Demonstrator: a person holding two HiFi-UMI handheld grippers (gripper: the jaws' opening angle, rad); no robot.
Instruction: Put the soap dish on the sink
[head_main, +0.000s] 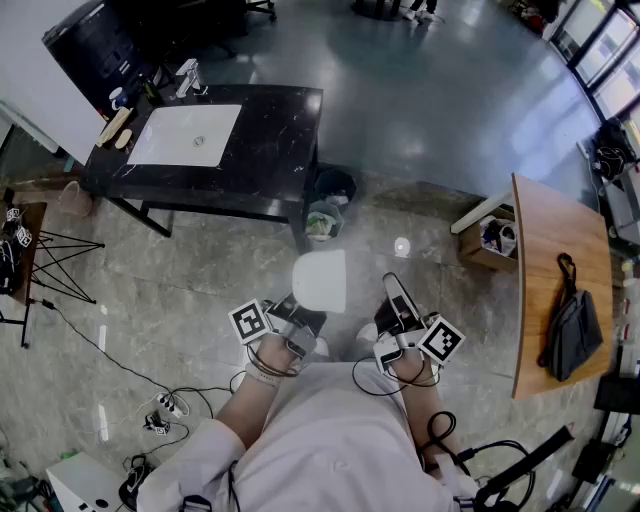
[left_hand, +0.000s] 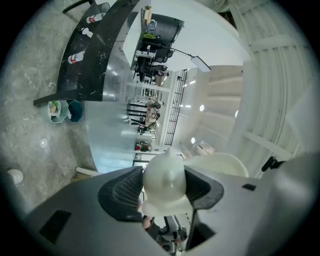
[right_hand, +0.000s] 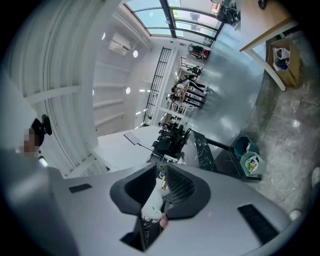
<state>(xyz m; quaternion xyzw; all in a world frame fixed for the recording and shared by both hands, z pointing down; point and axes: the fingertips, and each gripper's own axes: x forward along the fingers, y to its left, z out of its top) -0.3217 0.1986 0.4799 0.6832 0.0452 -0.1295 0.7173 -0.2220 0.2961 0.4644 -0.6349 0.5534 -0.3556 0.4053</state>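
The person is standing on the floor well apart from the dark counter (head_main: 272, 140), facing it, so the task is only partly along. The left gripper (head_main: 303, 308) is holding the white soap dish (head_main: 320, 280) out in front, its jaws spread wide and pressing on the dish's two sides. The right gripper (head_main: 393, 288) is riding alongside with its jaws drawn together and nothing gripped, as far as the views are showing. The white sink (head_main: 160, 142) is lying in the counter's far-left part, with a tap (head_main: 188, 76) behind it. What is likely remaining is walking to the counter and setting the dish down by the sink.
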